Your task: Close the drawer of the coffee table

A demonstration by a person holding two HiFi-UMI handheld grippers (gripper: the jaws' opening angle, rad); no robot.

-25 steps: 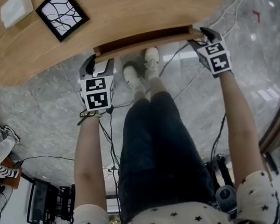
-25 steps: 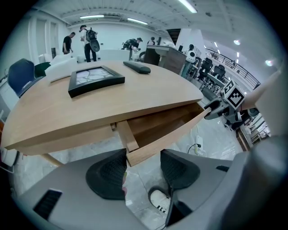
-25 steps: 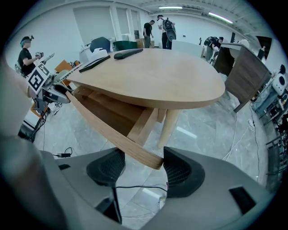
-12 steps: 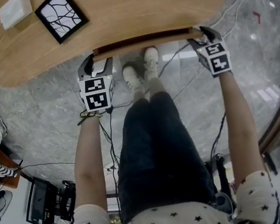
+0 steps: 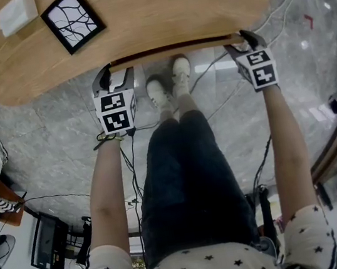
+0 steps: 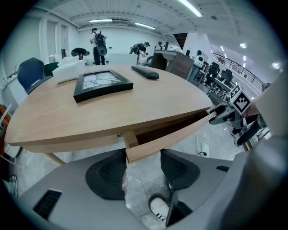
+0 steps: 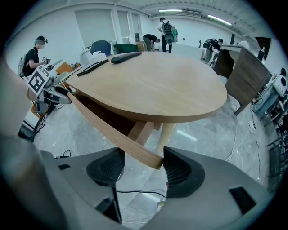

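Hand-held grippers (image 5: 112,75) (image 5: 240,41) reach forward, jaws astride the drawer (image 6: 175,133) ends.

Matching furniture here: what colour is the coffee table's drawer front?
The curved wooden drawer front is light tan, like the round tabletop; clearest in the right gripper view.

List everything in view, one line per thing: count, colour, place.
coffee table: one, light wood, in front of the person.
drawer: one, same wood, under the top's near edge, slightly open.
picture frame: one, black, on the top toward its left.
box: one, white, at the top's far left.
remote: one, black, at the top's far edge.
floor: one, grey stone, around the table.
left tool: one, grey, jaws apart around the drawer front's left end.
right tool: one, grey, jaws apart around its right end.
shoes: two, white, on the floor near the drawer.
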